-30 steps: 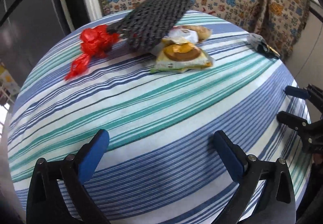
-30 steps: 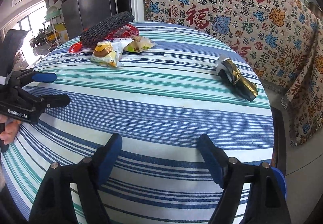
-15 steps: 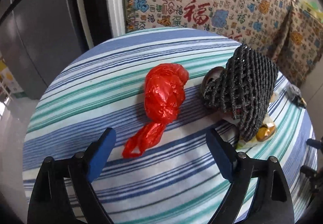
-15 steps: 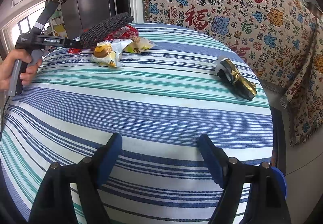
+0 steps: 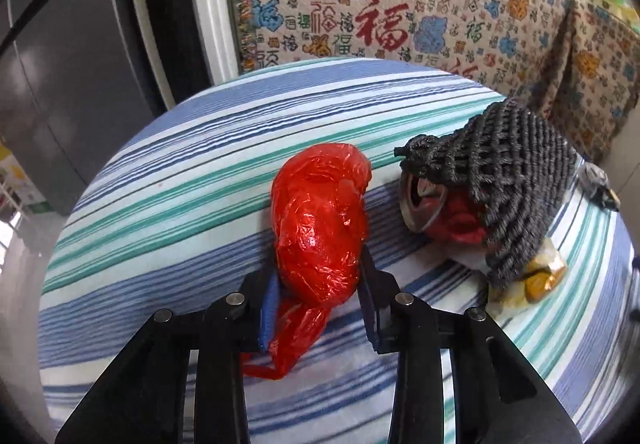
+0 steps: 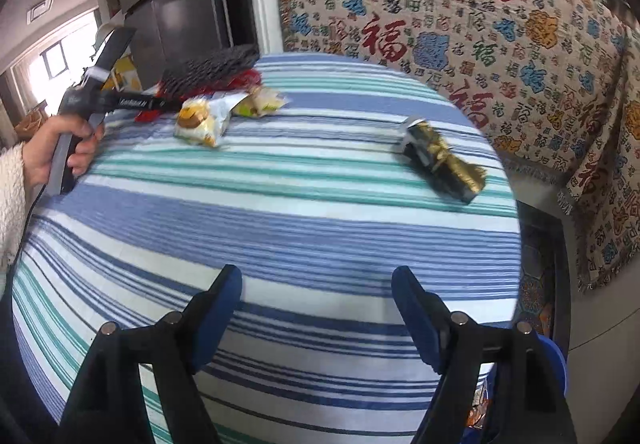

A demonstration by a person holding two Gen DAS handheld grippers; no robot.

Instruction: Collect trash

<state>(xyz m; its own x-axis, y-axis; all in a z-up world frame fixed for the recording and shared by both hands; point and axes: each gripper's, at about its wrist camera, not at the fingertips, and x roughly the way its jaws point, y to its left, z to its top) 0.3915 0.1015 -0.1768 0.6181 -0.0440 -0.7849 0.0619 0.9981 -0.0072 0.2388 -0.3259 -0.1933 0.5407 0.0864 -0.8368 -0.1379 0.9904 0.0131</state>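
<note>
Black mesh sleeve (image 5: 508, 184) crowds bag's (image 5: 320, 224) right.

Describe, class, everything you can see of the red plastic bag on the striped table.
The red plastic bag is thin, glossy, crinkled film, bunched into a lumpy oval with a twisted tail trailing toward the camera. It lies on the striped tablecloth, beside but apart from a black mesh net. The left hand-held gripper straddles its near end, its jaws closing, with the blue pads at its sides.

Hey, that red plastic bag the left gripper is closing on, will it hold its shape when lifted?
Probably not. The red plastic bag looks crinkled and thin, so it should squash as the left gripper closes. Its loose tail will likely dangle. The glossy film may slip.
</note>
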